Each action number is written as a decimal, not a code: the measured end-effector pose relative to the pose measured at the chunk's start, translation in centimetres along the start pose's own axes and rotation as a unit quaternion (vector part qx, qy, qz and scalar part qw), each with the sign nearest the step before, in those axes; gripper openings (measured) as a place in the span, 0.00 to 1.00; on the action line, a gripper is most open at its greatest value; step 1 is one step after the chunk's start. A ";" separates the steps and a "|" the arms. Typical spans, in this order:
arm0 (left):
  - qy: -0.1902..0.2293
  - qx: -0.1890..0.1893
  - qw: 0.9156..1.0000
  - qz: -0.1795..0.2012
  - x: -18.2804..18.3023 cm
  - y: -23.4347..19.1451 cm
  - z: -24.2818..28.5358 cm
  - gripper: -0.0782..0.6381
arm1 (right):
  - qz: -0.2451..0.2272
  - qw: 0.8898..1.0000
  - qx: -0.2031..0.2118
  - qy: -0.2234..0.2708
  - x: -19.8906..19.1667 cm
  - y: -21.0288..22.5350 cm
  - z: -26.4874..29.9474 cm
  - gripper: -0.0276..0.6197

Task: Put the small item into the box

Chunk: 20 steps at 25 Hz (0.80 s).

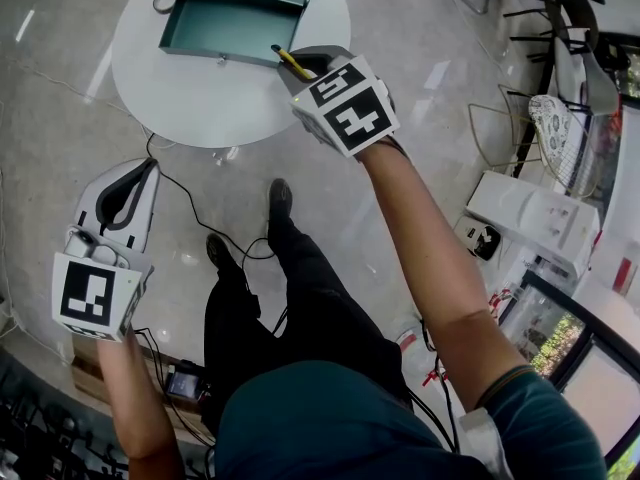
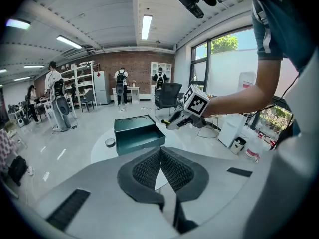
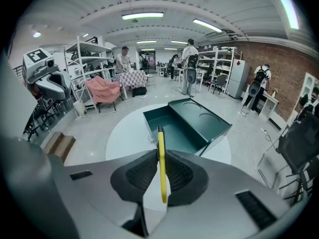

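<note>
Right tongs are clenched on a thin yellow stick; the open green box lies just beyond them on the round table. I would carry it over the near wall, lower, then release. Left tongs, closed and empty, hang well aside.

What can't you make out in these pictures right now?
Head view: the thin yellow stick shows only its tip; the right tool covers the rest.
Head view: the dark green open box is cut off by the top edge.
Head view: the small round ring on the white round table is too small to identify.
</note>
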<state>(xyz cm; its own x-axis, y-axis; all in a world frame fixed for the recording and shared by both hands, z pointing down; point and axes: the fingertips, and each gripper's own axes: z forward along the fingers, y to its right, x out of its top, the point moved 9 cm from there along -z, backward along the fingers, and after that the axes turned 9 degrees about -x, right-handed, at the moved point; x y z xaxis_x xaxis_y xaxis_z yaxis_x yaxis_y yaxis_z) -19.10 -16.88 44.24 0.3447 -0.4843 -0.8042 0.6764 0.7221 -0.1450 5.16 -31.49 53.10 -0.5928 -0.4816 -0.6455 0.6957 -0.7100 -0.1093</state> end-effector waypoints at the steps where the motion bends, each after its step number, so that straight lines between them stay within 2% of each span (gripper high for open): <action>1: -0.001 0.000 1.000 0.000 0.0 0.0 0.0 0.13 | 0.000 1.000 0.000 0.001 0.0 0.0 0.0 0.14; 20: -0.006 0.010 1.000 0.007 0.4 0.1 1.1 0.13 | -0.002 1.000 0.002 0.014 0.6 1.2 1.1 0.14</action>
<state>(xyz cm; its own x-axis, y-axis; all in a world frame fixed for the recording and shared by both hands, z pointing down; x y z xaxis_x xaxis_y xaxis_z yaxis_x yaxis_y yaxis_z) -18.13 -17.53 44.57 0.3622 -0.4794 -0.7993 0.6837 0.7195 -0.1217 5.16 -33.18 53.47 -0.5834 -0.4647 -0.6662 0.6919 -0.7139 -0.1080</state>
